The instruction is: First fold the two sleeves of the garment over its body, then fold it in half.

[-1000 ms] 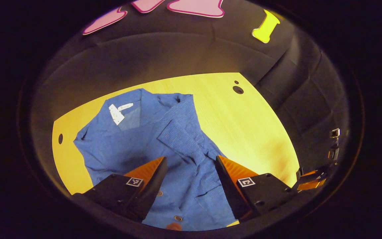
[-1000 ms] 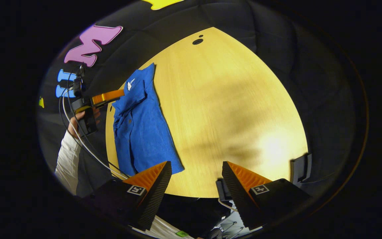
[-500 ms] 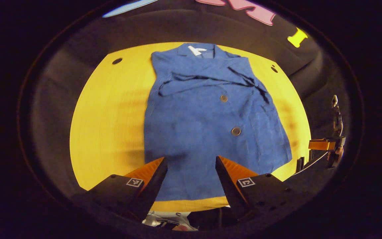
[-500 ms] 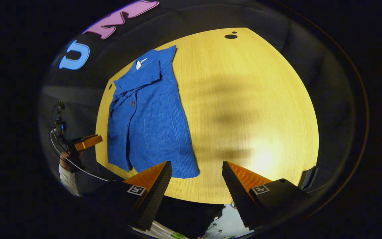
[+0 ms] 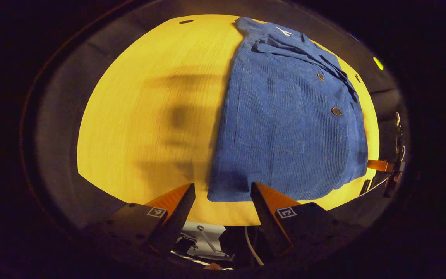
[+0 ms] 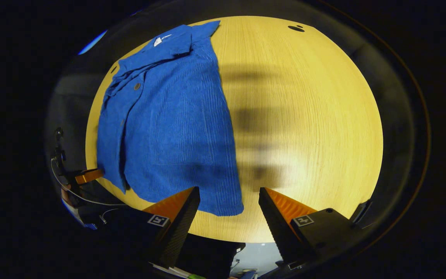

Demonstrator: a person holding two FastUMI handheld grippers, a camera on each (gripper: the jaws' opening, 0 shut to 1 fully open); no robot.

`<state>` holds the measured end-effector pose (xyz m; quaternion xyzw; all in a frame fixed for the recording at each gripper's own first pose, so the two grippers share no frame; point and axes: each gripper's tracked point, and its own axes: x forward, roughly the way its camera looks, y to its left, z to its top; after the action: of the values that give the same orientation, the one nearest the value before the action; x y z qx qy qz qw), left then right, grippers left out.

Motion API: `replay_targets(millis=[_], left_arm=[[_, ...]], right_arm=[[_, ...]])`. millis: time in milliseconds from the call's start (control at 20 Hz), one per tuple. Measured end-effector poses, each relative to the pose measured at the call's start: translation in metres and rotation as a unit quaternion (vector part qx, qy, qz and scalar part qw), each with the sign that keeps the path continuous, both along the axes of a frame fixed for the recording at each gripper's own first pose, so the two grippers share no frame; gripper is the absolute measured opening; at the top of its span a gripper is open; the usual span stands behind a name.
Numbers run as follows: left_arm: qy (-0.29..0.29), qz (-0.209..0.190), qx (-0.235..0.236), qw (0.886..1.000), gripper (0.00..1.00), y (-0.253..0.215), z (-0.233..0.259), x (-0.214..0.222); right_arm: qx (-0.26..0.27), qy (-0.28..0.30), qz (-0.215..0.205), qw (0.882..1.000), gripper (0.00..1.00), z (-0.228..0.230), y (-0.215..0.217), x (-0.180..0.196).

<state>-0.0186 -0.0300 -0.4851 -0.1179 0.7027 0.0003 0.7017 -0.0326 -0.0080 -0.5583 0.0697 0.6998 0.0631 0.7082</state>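
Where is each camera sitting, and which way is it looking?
Left gripper view: rides on the left gripper, jaws open, looking across the near edge of the wooden table at the blue shirt; the other gripper shows at the right edge.
Right gripper view: rides on the right gripper, jaws open, looking over the near table edge, shirt to its left; the left gripper shows far left.
Shared: shirt, table.

The left gripper view looks forward and down from above the near edge of the table (image 5: 138, 116), past the left claw (image 5: 222, 201), with the blue garment (image 5: 289, 124) to its right. The right gripper view looks from the same near edge past the right claw (image 6: 229, 203), the garment (image 6: 168, 116) to its left. Both share the table top and the whole garment, close by.
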Motion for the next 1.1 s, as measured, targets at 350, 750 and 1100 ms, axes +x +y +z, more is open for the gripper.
replay_targets(millis=[350,750,1100], left_arm=[[0.017,-0.038,0.036,0.998,0.85,0.006,-0.01,-0.007],[0.003,-0.05,0.03,0.998,0.86,-0.016,-0.006,0.017],[0.011,-0.045,0.03,0.998,0.86,-0.025,-0.014,0.024]], right_arm=[[-0.031,0.014,0.007,0.999,0.99,-0.022,-0.003,-0.01],[-0.03,0.022,-0.01,0.999,1.0,-0.021,0.008,-0.009],[-0.038,0.024,-0.003,0.999,1.0,-0.022,0.02,-0.007]])
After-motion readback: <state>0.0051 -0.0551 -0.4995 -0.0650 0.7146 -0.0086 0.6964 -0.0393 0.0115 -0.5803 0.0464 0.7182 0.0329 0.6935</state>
